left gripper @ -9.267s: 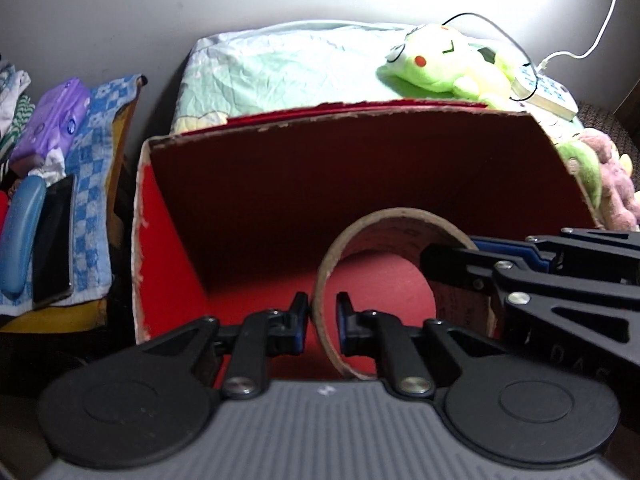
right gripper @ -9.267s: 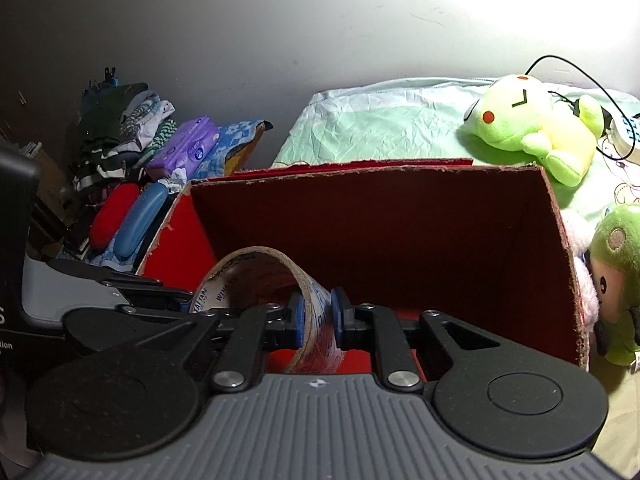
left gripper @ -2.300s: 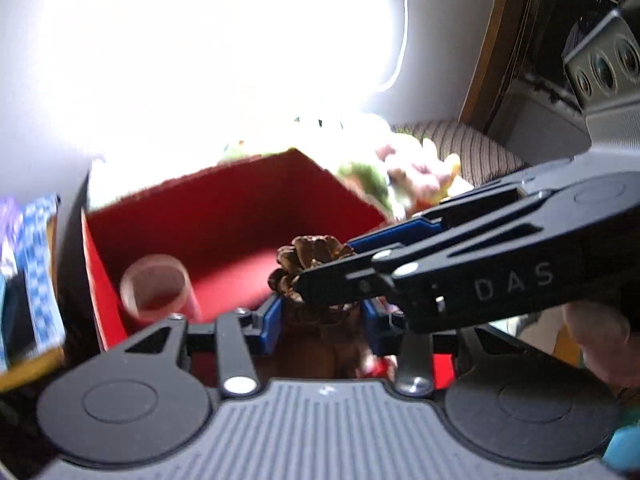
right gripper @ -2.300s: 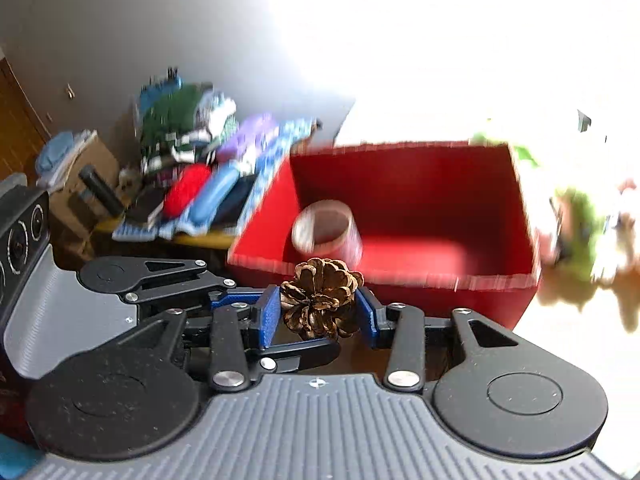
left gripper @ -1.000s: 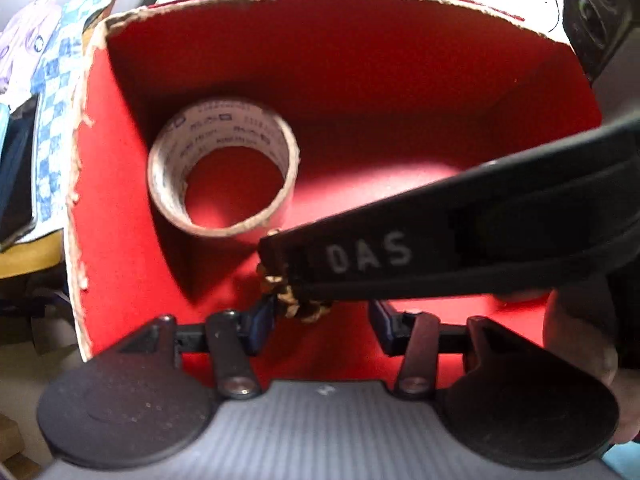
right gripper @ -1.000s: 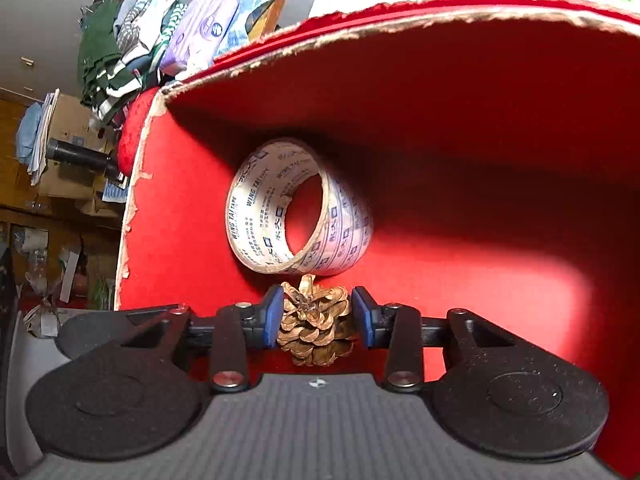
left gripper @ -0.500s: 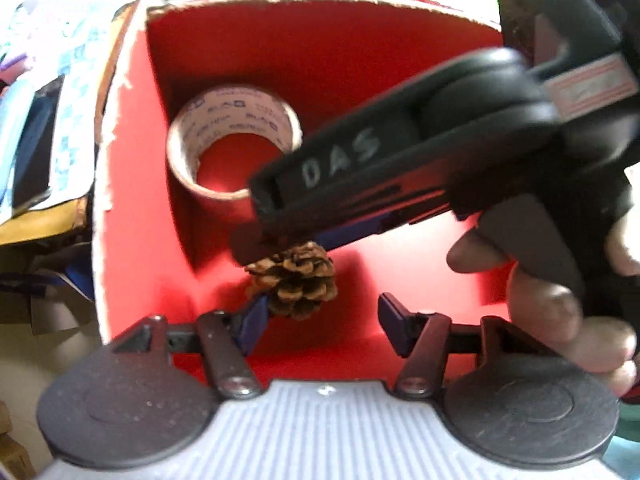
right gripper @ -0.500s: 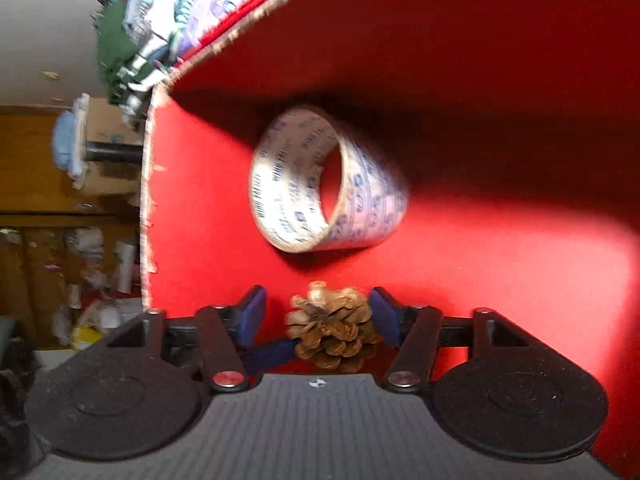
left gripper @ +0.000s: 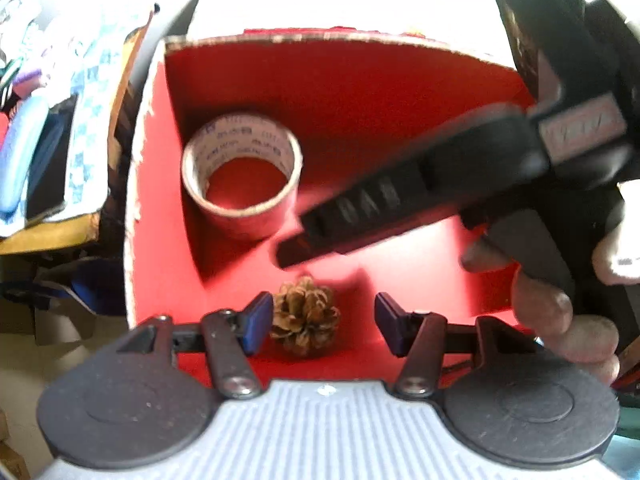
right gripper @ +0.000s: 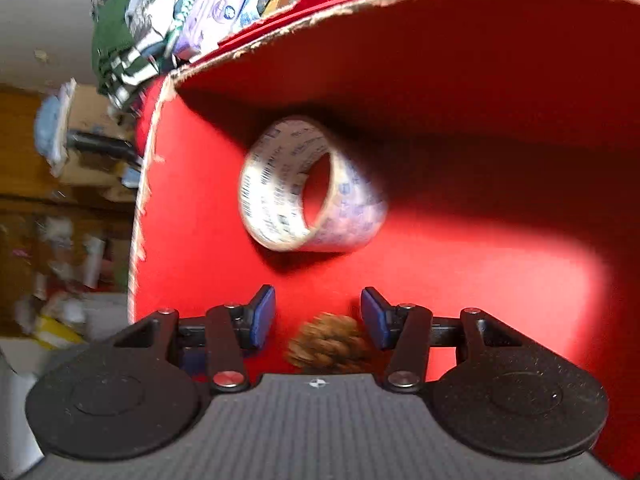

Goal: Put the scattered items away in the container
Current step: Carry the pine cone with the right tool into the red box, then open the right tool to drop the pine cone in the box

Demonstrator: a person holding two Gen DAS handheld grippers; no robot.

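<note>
A brown pine cone point(left gripper: 306, 314) lies on the floor of the red cardboard box point(left gripper: 152, 208), near its front wall. My left gripper point(left gripper: 324, 322) hangs over it, open, its blue pads point(left gripper: 256, 320) on either side and the right pad well apart from it. In the right wrist view the cone point(right gripper: 328, 346) is blurred, low between the pads of my right gripper point(right gripper: 318, 316), which is open too and pressing on nothing. A printed tape roll point(left gripper: 240, 172) stands on its side further back in the box point(right gripper: 480, 60). The right tool's black arm point(left gripper: 400, 196) crosses over the box.
A person's fingers point(left gripper: 560, 312) hold the right tool at the box's right side. Folded cloths and a blue case point(left gripper: 24, 160) are stacked left of the box. Piled clothes point(right gripper: 132, 40) and clutter lie beyond its left wall. The box walls stand high around both grippers.
A second ago both grippers held the pine cone over the box floor. Their jaws have since spread and the cone rests loose on the floor. The left gripper has pulled up and back.
</note>
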